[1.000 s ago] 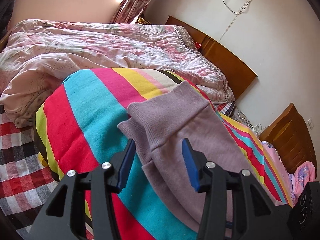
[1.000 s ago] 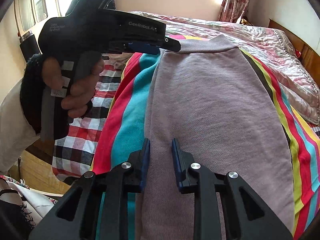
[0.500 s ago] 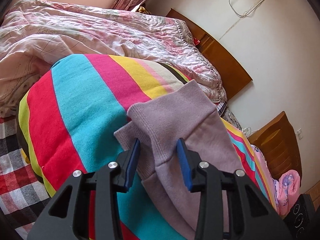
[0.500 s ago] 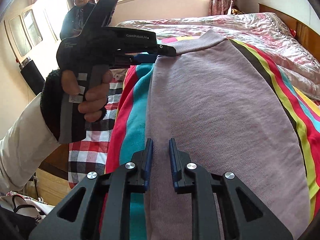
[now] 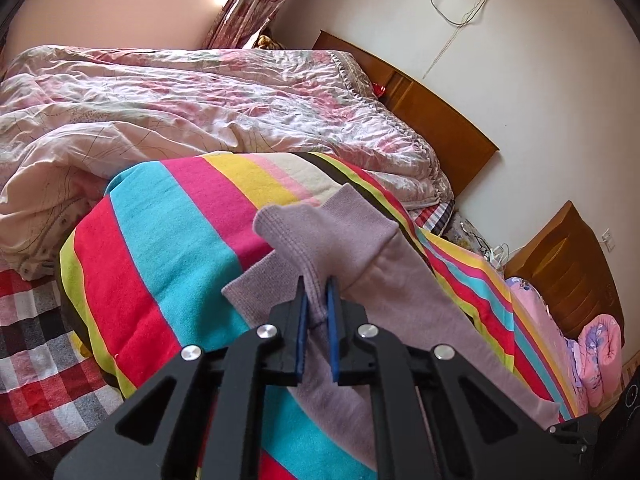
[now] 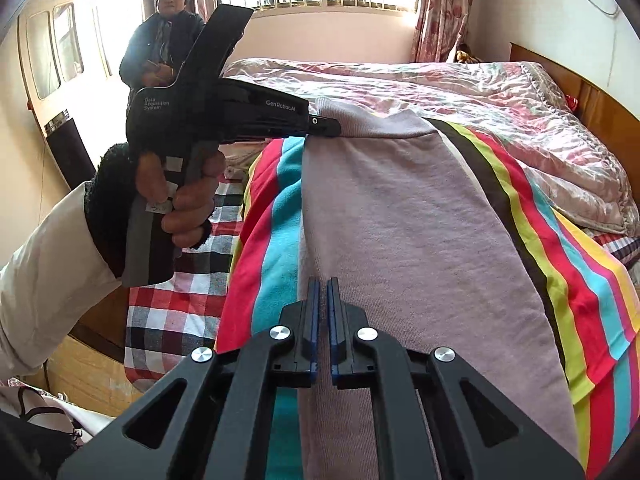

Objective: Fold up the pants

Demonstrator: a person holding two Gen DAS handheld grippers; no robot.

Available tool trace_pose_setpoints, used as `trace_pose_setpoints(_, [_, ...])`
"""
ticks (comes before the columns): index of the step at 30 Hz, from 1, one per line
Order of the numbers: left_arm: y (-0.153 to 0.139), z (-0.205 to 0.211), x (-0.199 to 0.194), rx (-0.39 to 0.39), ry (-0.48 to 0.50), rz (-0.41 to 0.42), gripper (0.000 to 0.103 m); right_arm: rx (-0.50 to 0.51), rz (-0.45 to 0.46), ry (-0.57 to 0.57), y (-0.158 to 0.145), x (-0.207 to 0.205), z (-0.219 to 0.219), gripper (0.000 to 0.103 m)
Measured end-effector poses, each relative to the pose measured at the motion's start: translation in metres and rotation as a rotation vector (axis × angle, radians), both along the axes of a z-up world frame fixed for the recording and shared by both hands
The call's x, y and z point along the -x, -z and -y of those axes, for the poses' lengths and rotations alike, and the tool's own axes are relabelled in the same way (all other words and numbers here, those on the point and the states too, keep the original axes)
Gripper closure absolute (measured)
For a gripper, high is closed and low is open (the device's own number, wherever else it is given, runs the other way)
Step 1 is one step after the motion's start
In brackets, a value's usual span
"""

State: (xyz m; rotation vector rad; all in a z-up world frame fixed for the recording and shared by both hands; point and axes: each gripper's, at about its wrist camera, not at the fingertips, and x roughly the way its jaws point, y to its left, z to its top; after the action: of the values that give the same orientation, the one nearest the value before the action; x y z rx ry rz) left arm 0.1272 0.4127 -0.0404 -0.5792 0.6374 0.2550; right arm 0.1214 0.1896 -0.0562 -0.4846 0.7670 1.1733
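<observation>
Lilac pants [image 5: 352, 240] lie lengthwise on a striped blanket [image 5: 180, 240] on the bed. In the left wrist view my left gripper [image 5: 316, 284] has its jaws closing on the ribbed band at the pants' end, and the cloth bunches between the blue pads. From the right wrist view the pants [image 6: 400, 220] stretch away, and my left gripper [image 6: 332, 128] grips their far corner, held by a hand [image 6: 180, 192]. My right gripper [image 6: 323, 282] is at the pants' near left edge. Its jaws are closing, with the pads nearly together on that edge.
A rumpled pink floral quilt [image 5: 200, 100] covers the far half of the bed. A checked sheet [image 5: 36, 340] shows to the left of the blanket. A wooden headboard [image 5: 432, 120] and cabinet [image 5: 568, 264] line the wall. A person [image 6: 160, 40] stands by the window.
My left jaws went from wide apart to pinched on the ribbed band, which now bunches up. My right jaws narrowed to almost touching, and that gripper rose a little.
</observation>
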Motion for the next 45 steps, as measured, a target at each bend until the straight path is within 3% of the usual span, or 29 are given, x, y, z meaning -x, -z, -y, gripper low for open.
trace_pose_setpoints(2, [0.021,-0.004,-0.005,0.017,-0.016,-0.073,0.094,0.058,-0.032,-0.006,0.021,0.002,-0.013,0.098])
trace_pose_setpoints(4, [0.033,-0.004,-0.004,0.018,-0.019,-0.070,0.090,0.113,-0.016,0.000,0.043,0.006,-0.021,0.095])
trace_pose_setpoints(5, [0.032,-0.004,-0.003,0.017,-0.012,-0.053,0.086,0.085,-0.030,0.011,0.043,0.006,-0.019,0.094])
trace_pose_setpoints(6, [0.031,-0.005,0.000,0.027,-0.002,-0.031,0.068,0.063,-0.054,0.021,0.040,0.004,-0.015,0.088])
trace_pose_setpoints(7, [0.029,-0.006,0.002,0.029,0.000,-0.018,0.058,0.047,-0.077,0.032,0.036,0.002,-0.009,0.073])
trace_pose_setpoints(8, [0.024,-0.005,0.007,-0.002,-0.034,-0.027,0.035,0.035,-0.088,0.054,0.031,0.001,-0.002,0.062])
trace_pose_setpoints(9, [0.015,-0.001,0.015,-0.066,-0.095,-0.028,0.024,0.015,-0.096,0.072,0.024,0.002,0.008,0.051])
trace_pose_setpoints(10, [0.003,0.007,0.024,-0.132,-0.122,-0.009,0.022,-0.006,-0.103,0.080,0.018,0.004,0.019,0.051])
trace_pose_setpoints(12, [-0.013,0.030,0.030,-0.194,-0.045,0.007,0.020,-0.015,-0.112,0.101,0.010,0.010,0.044,0.051])
trace_pose_setpoints(14, [-0.018,0.057,0.020,-0.200,0.102,0.014,0.020,-0.012,-0.126,0.141,0.009,0.014,0.068,0.051])
trace_pose_setpoints(17, [-0.010,0.095,-0.016,-0.283,0.258,-0.061,0.020,0.029,-0.146,0.211,0.022,0.015,0.100,0.051])
trace_pose_setpoints(18, [-0.002,0.098,-0.030,-0.272,0.282,-0.095,0.020,0.058,-0.166,0.232,0.031,0.016,0.108,0.051])
trace_pose_setpoints(21, [0.024,0.091,-0.061,-0.273,0.235,-0.206,0.021,0.080,-0.184,0.195,0.042,0.036,0.127,0.052])
trace_pose_setpoints(25, [0.012,0.100,-0.055,-0.324,0.221,-0.192,0.021,0.010,-0.226,0.196,0.028,0.043,0.154,0.052])
trace_pose_setpoints(27, [-0.003,0.118,-0.038,-0.353,0.251,-0.146,0.020,-0.010,-0.226,0.242,0.028,0.037,0.159,0.052])
trace_pose_setpoints(30, [-0.005,0.150,-0.013,-0.338,0.322,-0.124,0.020,-0.030,-0.307,0.239,0.041,0.039,0.155,0.052])
trace_pose_setpoints(33, [0.009,0.184,0.011,-0.428,0.331,-0.132,0.020,-0.007,-0.233,0.233,0.042,0.059,0.154,0.049])
trace_pose_setpoints(35, [0.021,0.201,0.023,-0.445,0.365,-0.130,0.020,-0.051,-0.281,0.260,0.035,0.057,0.171,0.050])
trace_pose_setpoints(37, [0.039,0.220,0.030,-0.582,0.353,-0.164,0.018,-0.090,-0.252,0.340,0.026,0.054,0.196,0.048])
trace_pose_setpoints(38, [0.049,0.227,0.032,-0.656,0.351,-0.154,0.014,-0.090,-0.243,0.378,0.026,0.054,0.208,0.048])
trace_pose_setpoints(39, [0.052,0.229,0.035,-0.683,0.326,-0.134,0.007,-0.086,-0.255,0.409,0.029,0.052,0.220,0.047])
trace_pose_setpoints(41, [0.047,0.222,0.024,-0.627,0.328,-0.195,0.007,-0.033,-0.287,0.485,0.040,0.052,0.241,0.047])
trace_pose_setpoints(42, [0.039,0.223,0.020,-0.635,0.302,-0.222,0.015,-0.028,-0.293,0.501,0.040,0.055,0.252,0.047])
trace_pose_setpoints(43, [0.026,0.227,0.018,-0.652,0.268,-0.221,0.016,-0.048,-0.283,0.516,0.035,0.062,0.266,0.047])
trace_pose_setpoints(45, [-0.008,0.243,0.020,-0.602,0.290,-0.131,0.014,-0.090,-0.232,0.585,0.022,0.073,0.300,0.047])
